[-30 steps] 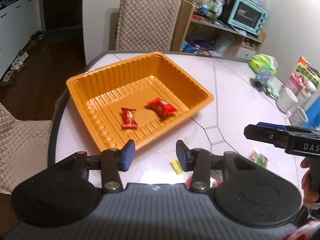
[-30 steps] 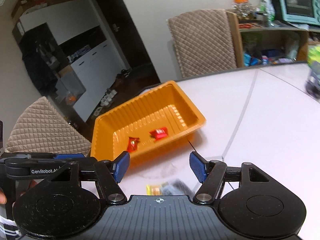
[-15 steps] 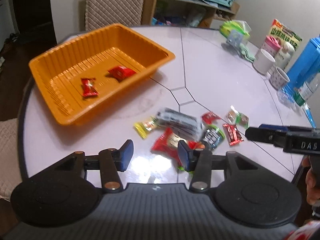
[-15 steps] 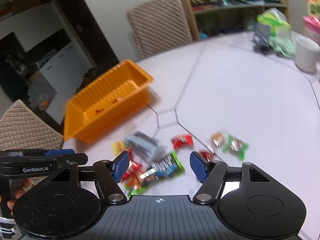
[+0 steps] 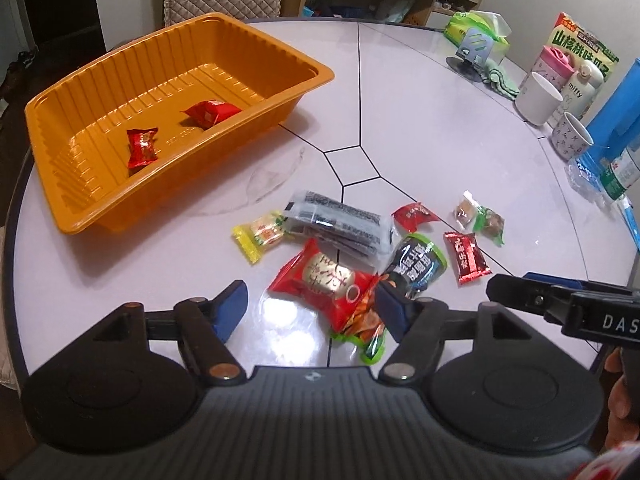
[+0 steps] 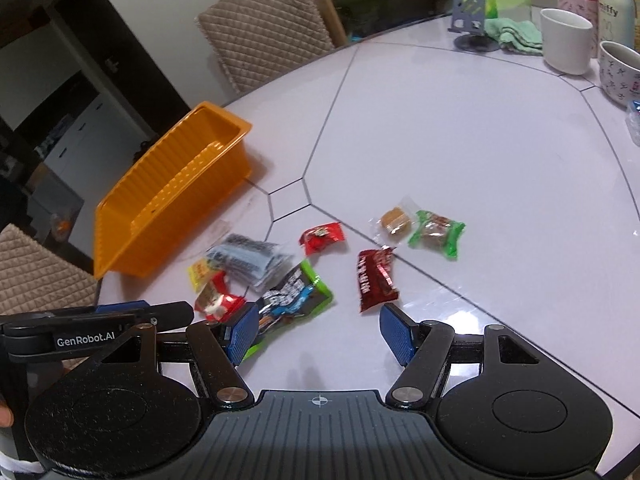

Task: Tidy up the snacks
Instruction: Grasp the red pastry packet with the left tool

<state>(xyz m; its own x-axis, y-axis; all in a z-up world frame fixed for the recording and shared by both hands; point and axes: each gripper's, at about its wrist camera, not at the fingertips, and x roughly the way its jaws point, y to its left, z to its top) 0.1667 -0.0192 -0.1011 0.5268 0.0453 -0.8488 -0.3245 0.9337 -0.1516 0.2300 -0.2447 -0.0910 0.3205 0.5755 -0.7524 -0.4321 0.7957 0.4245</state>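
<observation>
With two red candies already in the orange tray (image 5: 304,76), pickup step: left gripper (image 5: 310,308) jaws opening, empty, over the red snack pack (image 5: 326,280). Right gripper (image 6: 318,330) spread, empty. Next needs lowering, then pinching.

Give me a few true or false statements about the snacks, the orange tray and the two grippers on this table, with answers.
1. The orange tray holds two red snacks. True.
2. The left gripper is shut on a packet. False: its jaws are opening above the big red packet, gripping nothing.
3. The yellow candy lies inside the tray. False: it lies on the table, outside the tray.
4. The white mug stands upright. True.
5. The right gripper is open and holds nothing. True.
</observation>
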